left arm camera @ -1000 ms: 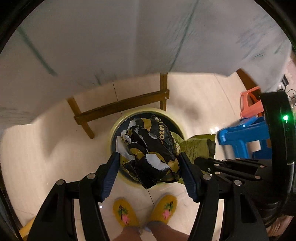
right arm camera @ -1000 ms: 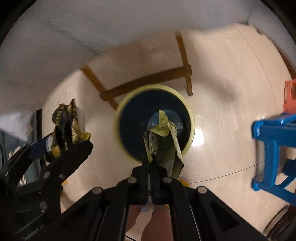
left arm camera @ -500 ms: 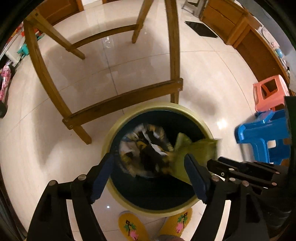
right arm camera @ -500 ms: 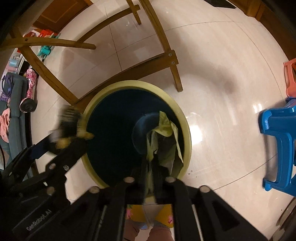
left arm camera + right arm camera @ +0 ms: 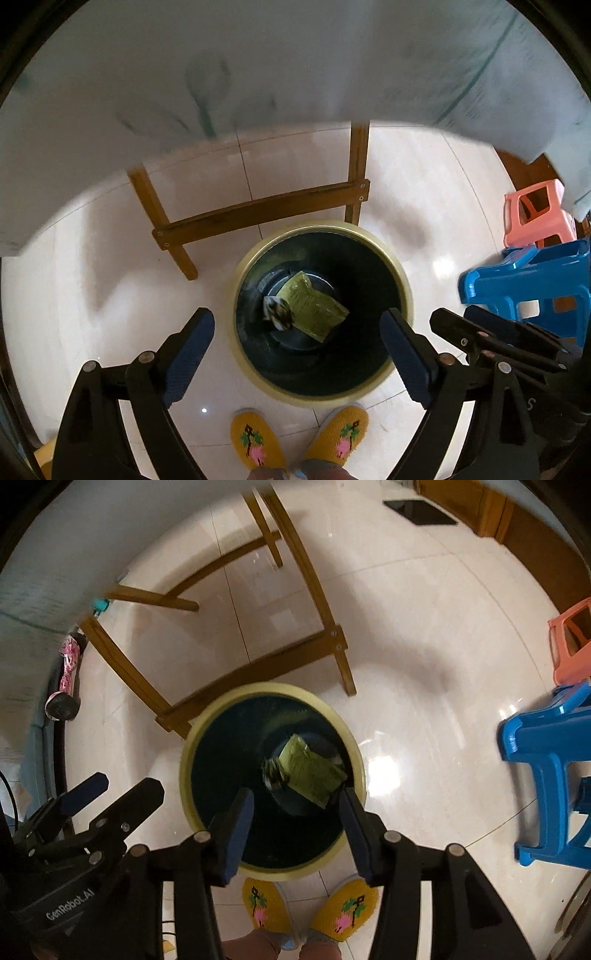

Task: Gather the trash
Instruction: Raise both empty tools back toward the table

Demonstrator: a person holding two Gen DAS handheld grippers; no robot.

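We look almost straight down into a round waste bin with a pale yellow rim and dark inside [image 5: 400, 280], standing on the glossy cream tiled floor [image 5: 413, 177] just in front of a wooden bench frame of legs and a crossbar [image 5: 258, 212]; at the bottom of the bin lie the two pieces of trash, a flat olive-green printed wrapper [image 5: 314, 310] and, touching its left edge, a crumpled black, yellow and white wrapper [image 5: 277, 313]; in the right wrist view the same green wrapper [image 5: 310, 771] and crumpled wrapper [image 5: 272, 773] sit deep in the bin [image 5: 192, 746], though that view is blurred; our left gripper [image 5: 297, 332] hangs over the bin's mouth with its blue-padded fingers [image 5: 192, 345] spread wide and opening, nothing between them but the bin far below; our right gripper [image 5: 295, 812] hangs beside it, its blue-padded fingers [image 5: 236, 830] parted and opening too, with nothing pinched; each gripper shows at the edge of the other's view; a white cloth [image 5: 258, 66] hangs over the bench at the top of the left view; to the right stand a blue plastic stool [image 5: 528, 280] and, beyond it, a pink plastic stool [image 5: 535, 214]; below the bin we see the person's feet in yellow knitted slippers with flower patterns [image 5: 258, 439], toes just beside the rim.
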